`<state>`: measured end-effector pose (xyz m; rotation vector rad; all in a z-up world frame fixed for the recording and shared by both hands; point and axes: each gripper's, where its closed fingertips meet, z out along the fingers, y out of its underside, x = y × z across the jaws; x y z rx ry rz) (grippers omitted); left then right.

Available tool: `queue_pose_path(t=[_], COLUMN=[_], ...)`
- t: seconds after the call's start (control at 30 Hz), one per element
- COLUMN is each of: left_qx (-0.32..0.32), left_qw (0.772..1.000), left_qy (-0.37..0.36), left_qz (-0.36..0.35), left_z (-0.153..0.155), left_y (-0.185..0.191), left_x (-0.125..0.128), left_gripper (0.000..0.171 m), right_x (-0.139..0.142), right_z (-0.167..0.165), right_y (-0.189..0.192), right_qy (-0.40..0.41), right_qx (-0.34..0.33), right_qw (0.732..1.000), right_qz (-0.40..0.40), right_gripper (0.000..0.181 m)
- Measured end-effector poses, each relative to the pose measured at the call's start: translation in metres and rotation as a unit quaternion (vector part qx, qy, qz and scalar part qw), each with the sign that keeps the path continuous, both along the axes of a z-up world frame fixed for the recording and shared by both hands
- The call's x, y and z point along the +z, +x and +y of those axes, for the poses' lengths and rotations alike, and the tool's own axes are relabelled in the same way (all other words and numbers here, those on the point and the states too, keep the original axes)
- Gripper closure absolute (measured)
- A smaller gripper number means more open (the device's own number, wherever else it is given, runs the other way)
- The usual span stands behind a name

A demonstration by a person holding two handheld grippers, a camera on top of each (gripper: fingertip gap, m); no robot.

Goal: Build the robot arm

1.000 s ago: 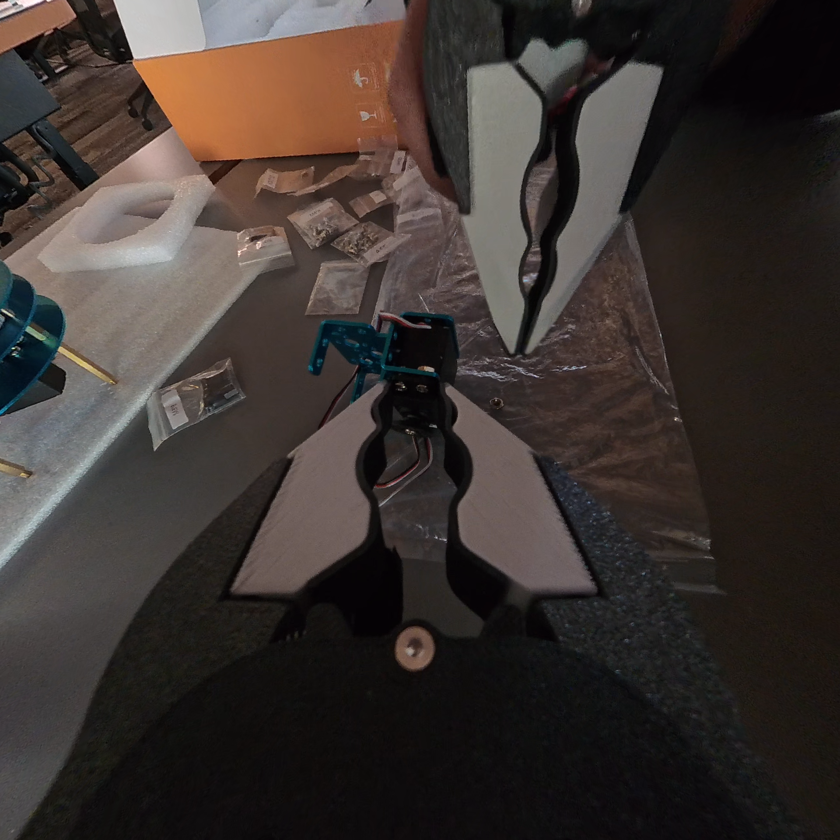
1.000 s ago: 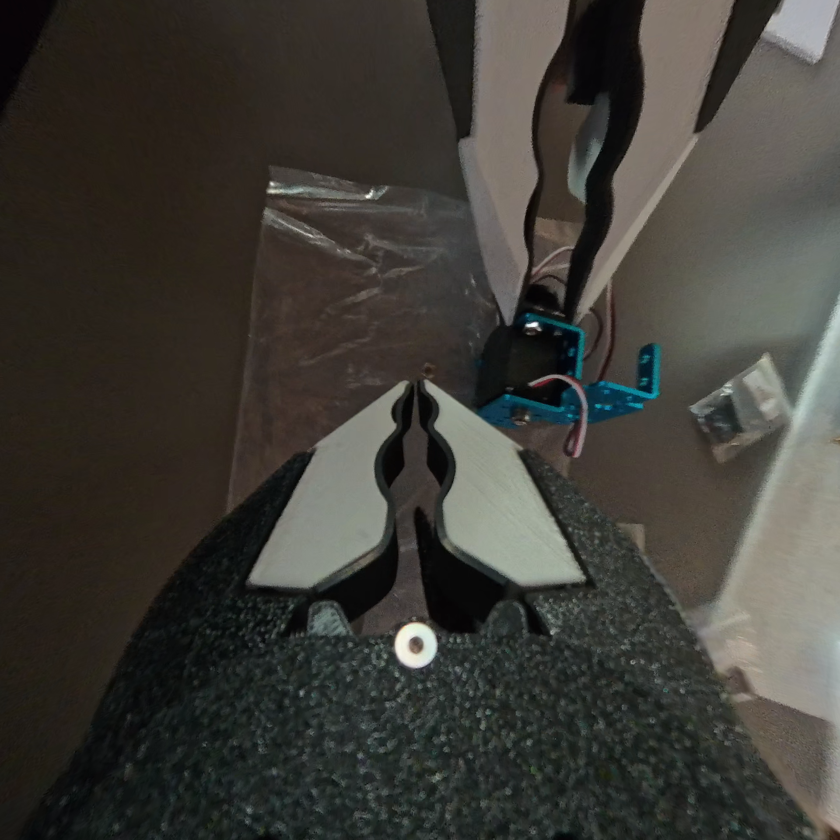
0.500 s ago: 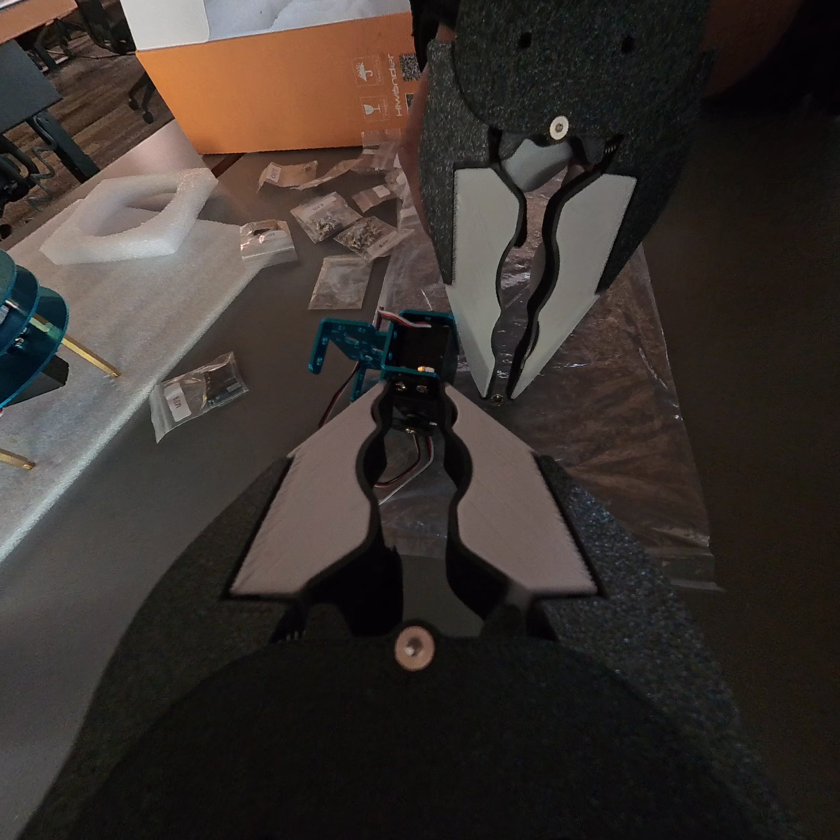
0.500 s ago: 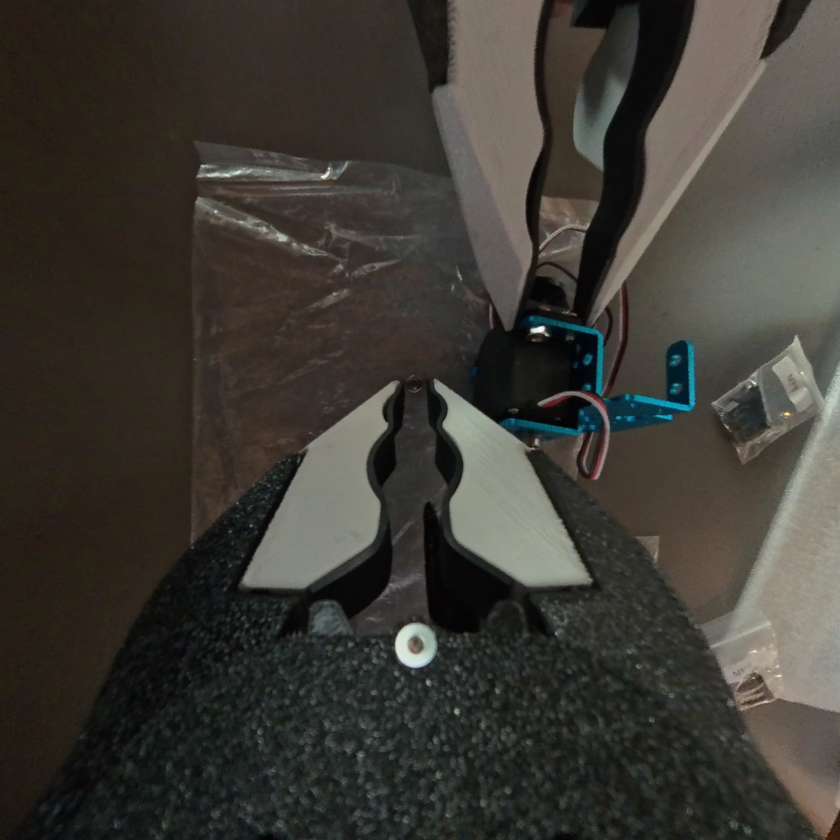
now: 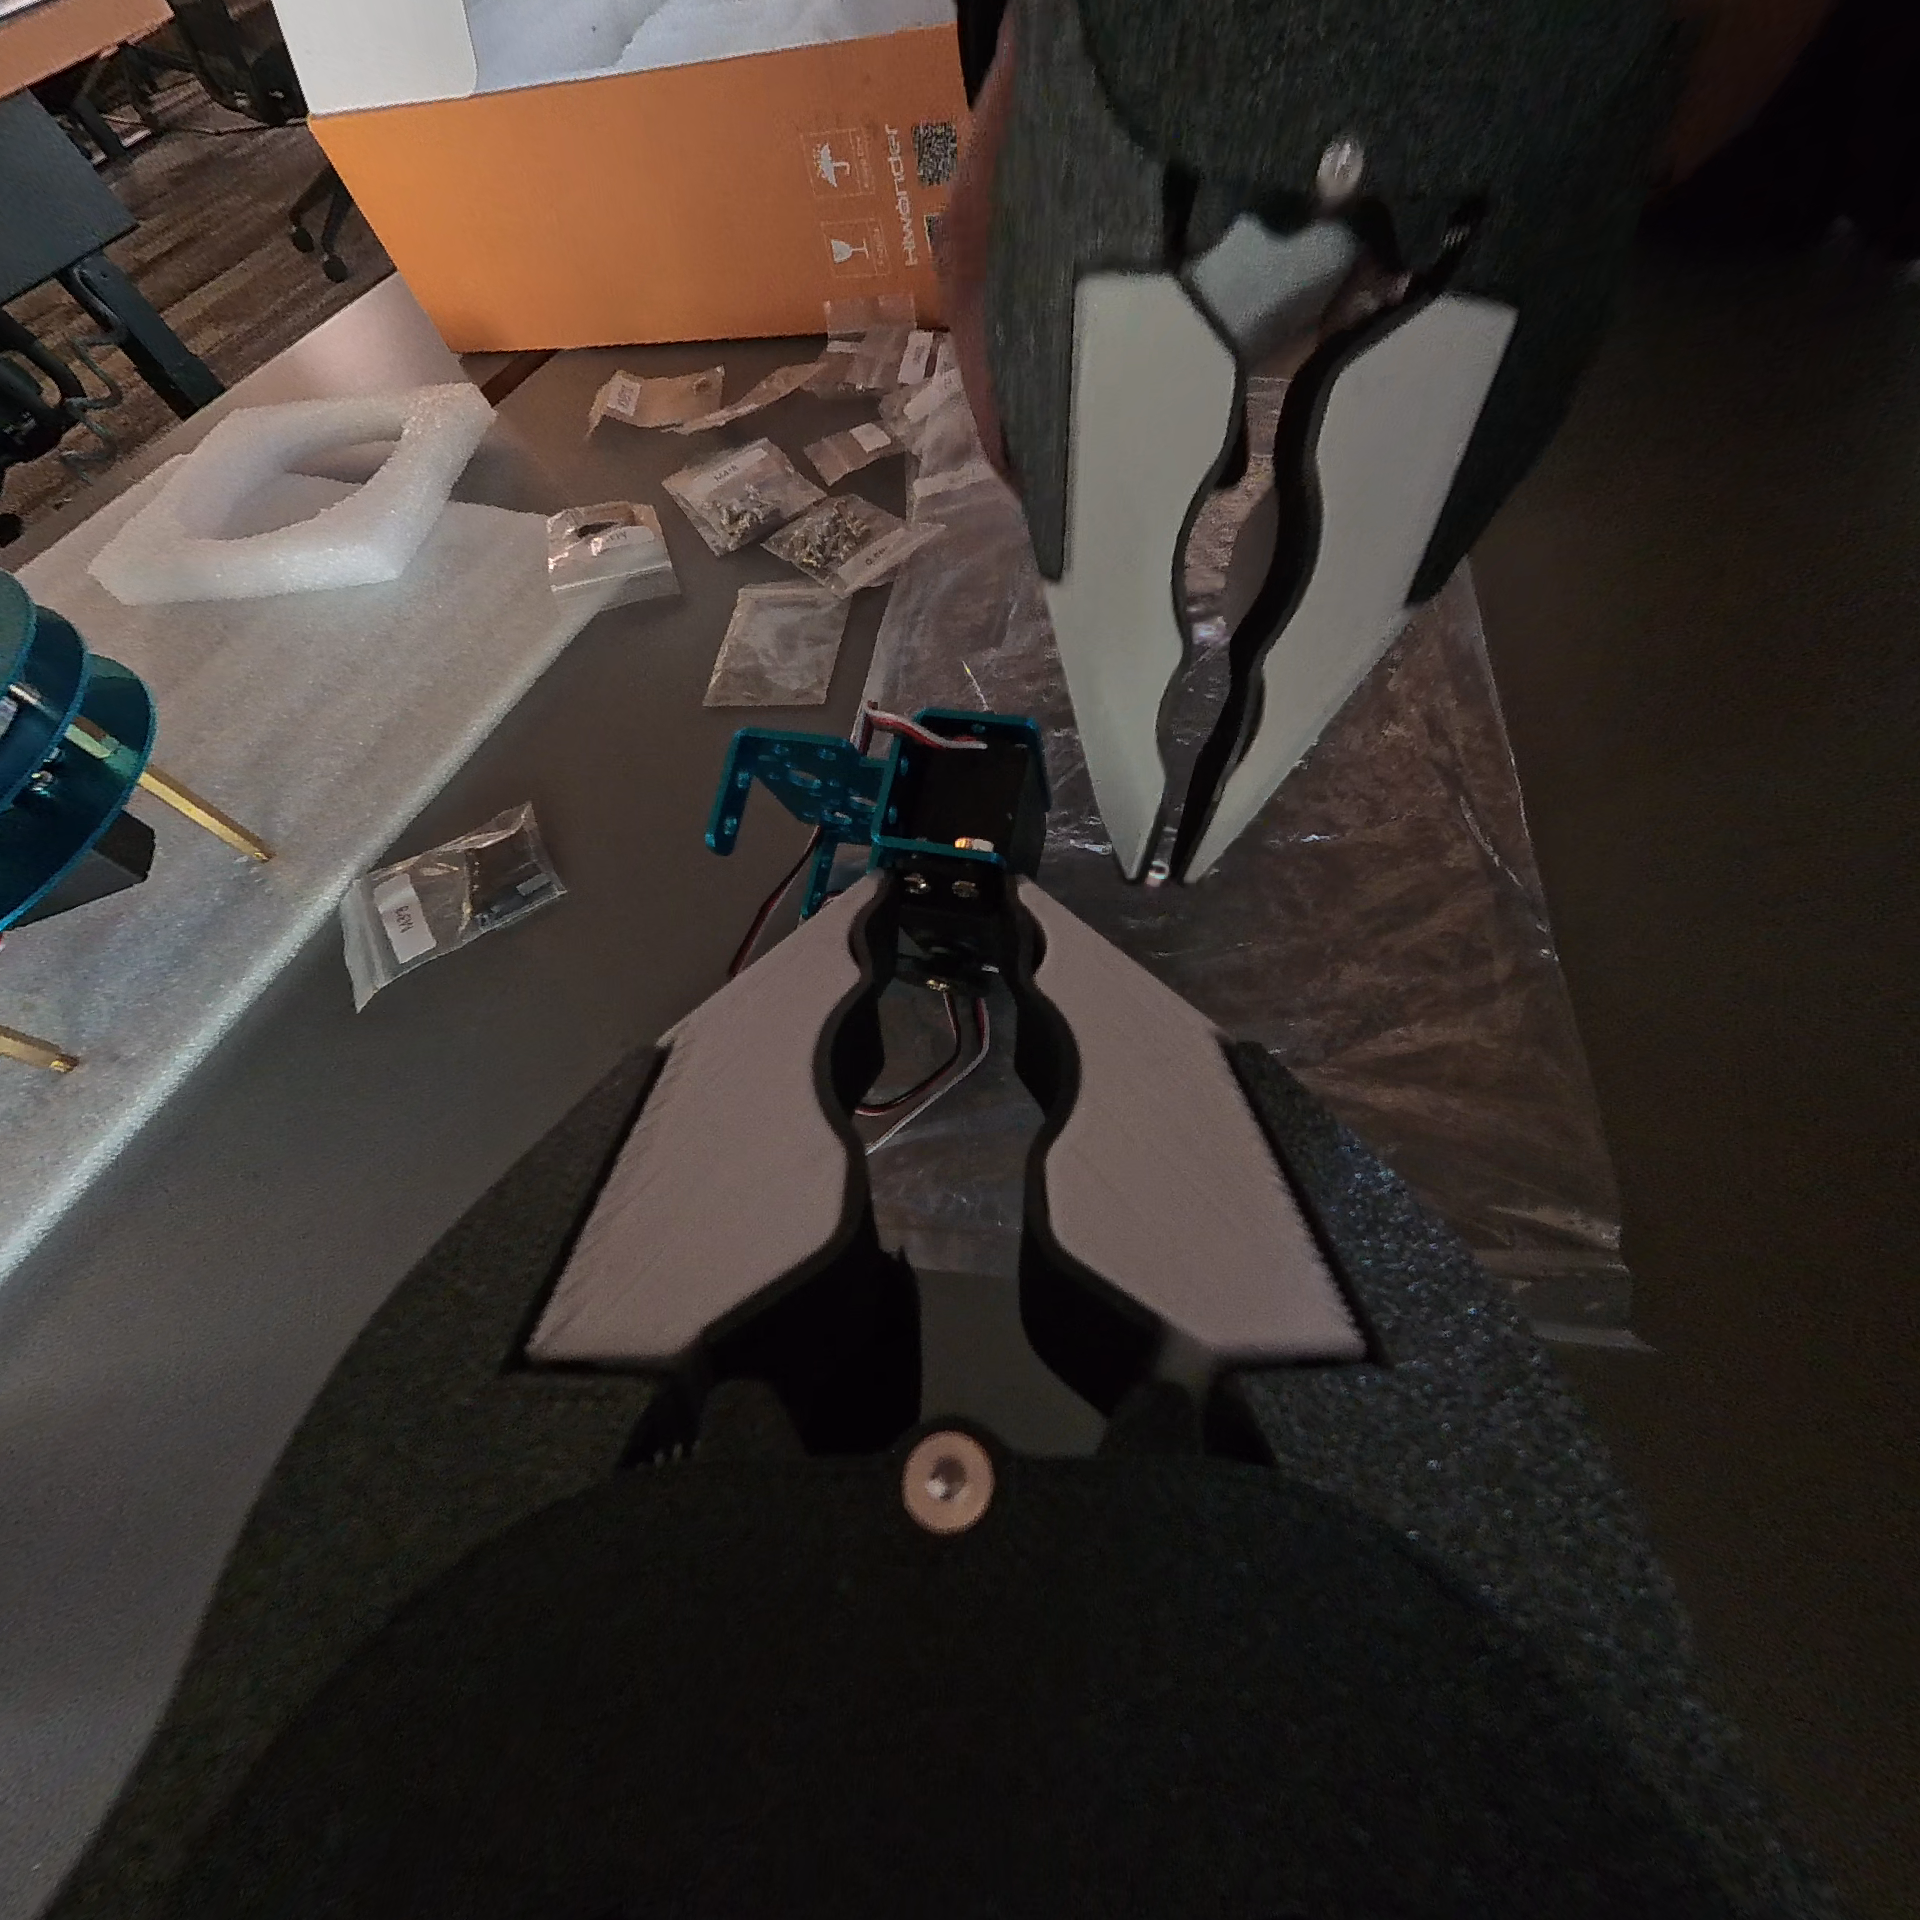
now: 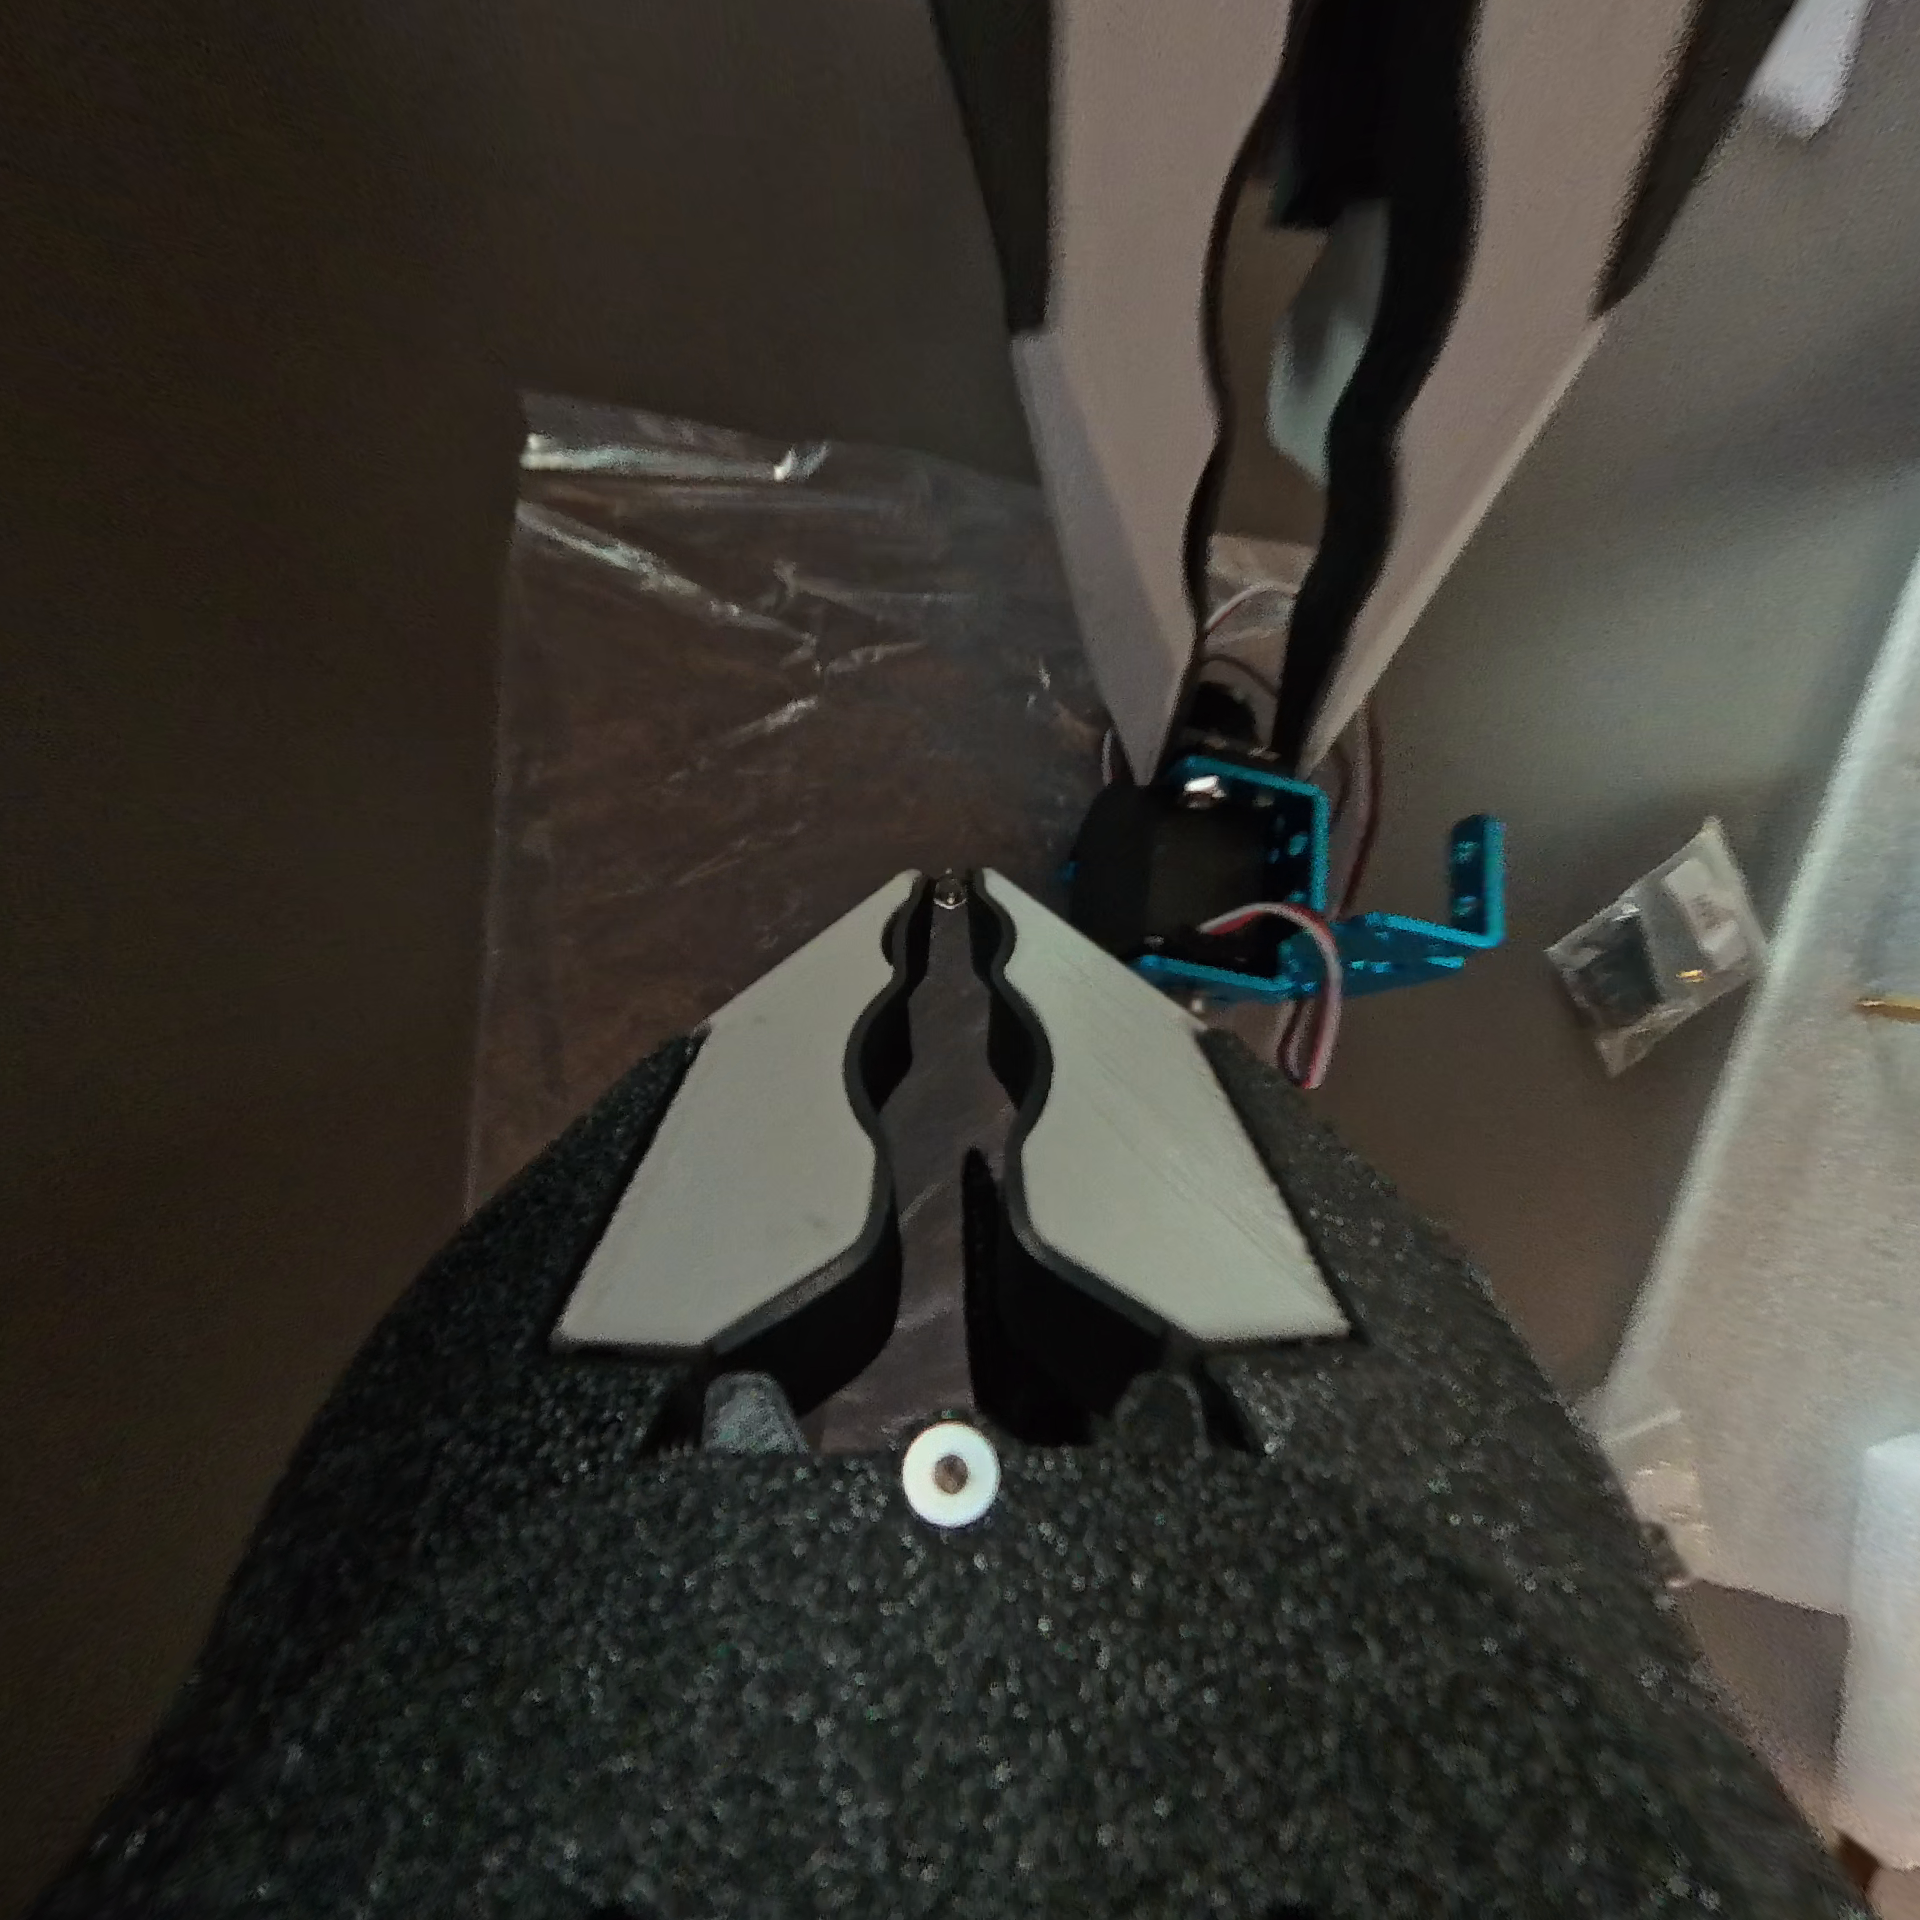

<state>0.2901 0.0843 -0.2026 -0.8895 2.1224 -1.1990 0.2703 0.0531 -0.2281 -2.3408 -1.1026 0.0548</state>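
Note:
My left gripper (image 5: 940, 896) is shut on a black servo (image 5: 961, 805) mounted in a blue metal bracket (image 5: 790, 795), with red, white and black wires trailing under it. The servo rests at the edge of a clear plastic sheet (image 5: 1382, 935). My right gripper (image 6: 948, 883) is shut on a small metal screw (image 6: 948, 891) just over the sheet (image 6: 727, 675), left of the servo (image 6: 1164, 862) and bracket (image 6: 1382, 935). In the left wrist view the right gripper (image 5: 1164, 873) points down beside the servo. In the right wrist view the left gripper (image 6: 1226, 764) comes from above.
An orange and white box (image 5: 644, 197) stands at the back. A white foam frame (image 5: 301, 499) lies on a foam sheet (image 5: 208, 831) at left, beside blue acrylic discs (image 5: 52, 769) on brass standoffs. Several small hardware bags (image 5: 790, 520) lie about, one near the bracket (image 5: 457, 904). Spacing between my two grippers at the tips: around 5 cm.
My right gripper came down onto the plastic sheet, closed its tips on the small screw lying there, and has risen slightly with it. My left gripper and the servo have stayed put.

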Motion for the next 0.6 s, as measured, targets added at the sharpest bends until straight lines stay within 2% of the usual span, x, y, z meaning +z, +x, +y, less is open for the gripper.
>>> queue_pose_path(t=[0.17, 0.33, 0.4, 0.6], left_qx=[-0.001, -0.001, 0.0, 0.0], left_qw=[1.0, 1.0, 1.0, 1.0], left_qy=[0.0, 0.002, 0.003, 0.005], left_qz=[0.0, -0.003, -0.003, -0.005], left_z=[0.0, -0.001, -0.001, -0.001], left_y=[0.0, 0.001, 0.001, 0.0], left_x=[0.0, 0.0, 0.0, 0.0], left_gripper=[0.153, 0.153, 0.153, 0.153], right_x=[0.042, 0.042, 0.036, 0.035], right_z=[0.024, 0.04, 0.04, 0.04], right_y=[0.016, 0.023, 0.023, 0.024], right_qy=[0.094, 0.086, 0.069, 0.089], right_qx=[-0.026, -0.024, -0.018, 0.0], right_qw=[0.995, 0.996, 0.997, 0.996], right_qz=[-0.007, 0.009, 0.01, -0.012], right_gripper=[0.176, 0.176, 0.176, 0.175])
